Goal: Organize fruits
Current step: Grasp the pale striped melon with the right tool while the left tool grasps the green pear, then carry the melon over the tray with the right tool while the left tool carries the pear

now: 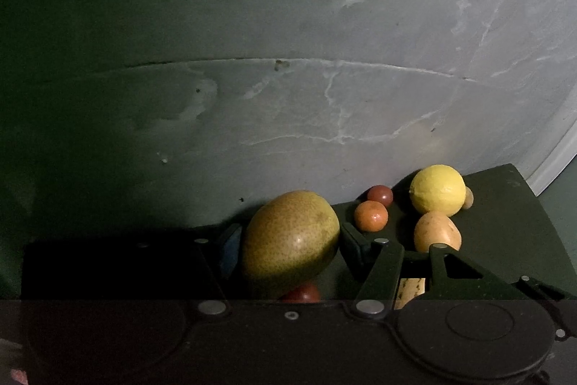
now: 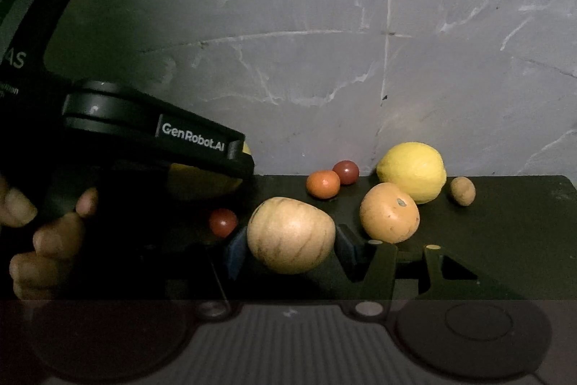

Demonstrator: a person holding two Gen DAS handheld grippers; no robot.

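1. Left wrist view: the left gripper (image 1: 288,246) has its fingers (image 1: 351,242) closed in on a big green-yellow mango (image 1: 290,240), pads touching both sides, the fruit tilted and sitting above the dark tabletop (image 1: 505,222)
2. Beyond it, a small orange fruit (image 1: 370,215) sits just in front of a dark red one (image 1: 380,195); to the right a yellow lemon (image 1: 438,189) stands behind a tan potato (image 1: 437,231)
3. Another red fruit (image 1: 301,293) peeks out under the mango, near the gripper body
4. Right wrist view: the right gripper (image 2: 288,246) has its fingers (image 2: 236,249) pinched on a pale striped potato (image 2: 290,235), pads against both ends
5. At left, a hand (image 2: 47,226) grips the other gripper's handle (image 2: 151,132), with the mango mostly hidden beneath it
6. A small red tomato (image 2: 223,222) lies just left of the held potato; a rounder orange potato (image 2: 389,212) rests in front of the lemon (image 2: 413,170), and a little brown fruit (image 2: 462,191) sits to the right, apart
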